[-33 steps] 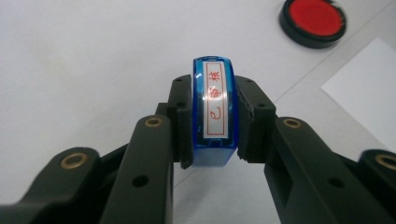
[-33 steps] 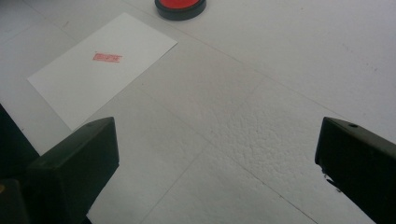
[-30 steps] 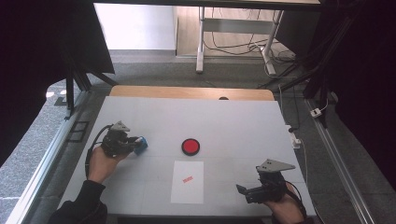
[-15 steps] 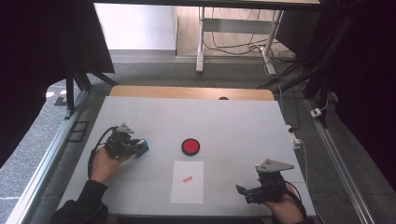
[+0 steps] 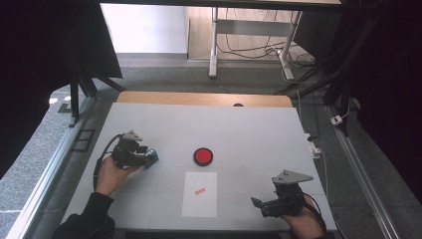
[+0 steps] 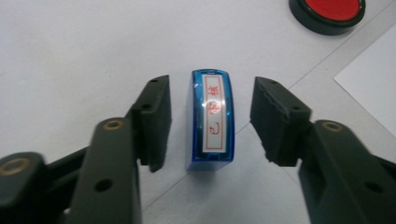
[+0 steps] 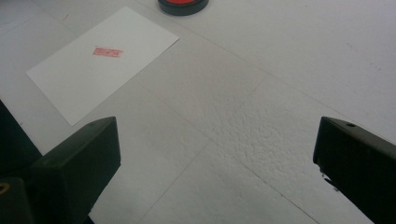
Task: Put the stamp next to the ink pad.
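We see a blue stamp (image 6: 210,120) standing on the tabletop (image 5: 249,124) near its left edge, about midway between the far and near edges, label face with red characters turned up toward the left gripper's camera. The left gripper (image 6: 211,122) sits around it: its jaws have just been opening, the stamp is between them, and there is a clear gap on each side, so the pads are off it. In the high view the left gripper (image 5: 145,157) lies low on the tabletop, held by the left hand (image 5: 110,175), with the blue stamp (image 5: 152,158) at its tip.

Right of the stamp, around the tabletop's middle, we note a round red ink pad (image 5: 203,156) in a black case. Just nearer than that lies a white sheet of paper (image 5: 200,199) reaching toward the near edge, with a small red stamp mark (image 5: 200,191) on it.

The right gripper (image 5: 257,204) rests near the near right corner, well apart from the paper, jaws spread wide with nothing between them, bare tabletop in the gap.
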Motion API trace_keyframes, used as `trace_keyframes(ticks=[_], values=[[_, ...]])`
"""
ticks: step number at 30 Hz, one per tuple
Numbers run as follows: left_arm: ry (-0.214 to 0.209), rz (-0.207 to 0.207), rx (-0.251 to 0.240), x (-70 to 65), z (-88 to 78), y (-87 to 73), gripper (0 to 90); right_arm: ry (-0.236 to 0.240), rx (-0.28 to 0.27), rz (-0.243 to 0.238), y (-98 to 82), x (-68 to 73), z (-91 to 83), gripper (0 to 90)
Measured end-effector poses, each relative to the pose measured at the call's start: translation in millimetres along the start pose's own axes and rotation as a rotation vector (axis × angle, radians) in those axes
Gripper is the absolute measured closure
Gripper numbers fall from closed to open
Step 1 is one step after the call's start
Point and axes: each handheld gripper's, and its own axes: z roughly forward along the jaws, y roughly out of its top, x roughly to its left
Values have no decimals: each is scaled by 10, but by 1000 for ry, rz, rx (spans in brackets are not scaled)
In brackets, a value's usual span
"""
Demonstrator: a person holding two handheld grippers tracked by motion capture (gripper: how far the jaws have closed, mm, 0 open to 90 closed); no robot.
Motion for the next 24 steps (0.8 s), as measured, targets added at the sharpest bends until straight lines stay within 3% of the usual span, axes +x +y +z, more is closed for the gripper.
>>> trace_keyframes(ticks=[14,19,24], values=[[-55,-21,-49,-99,-131,39,244,7,1,-6,2,10,2,10],[-94,-18,-72,-161,-202,67,168,6,3,-12,4,16,7,11],[-100,9,-66,-256,-288,80,69,9,2,-13,3,13,7,11]])
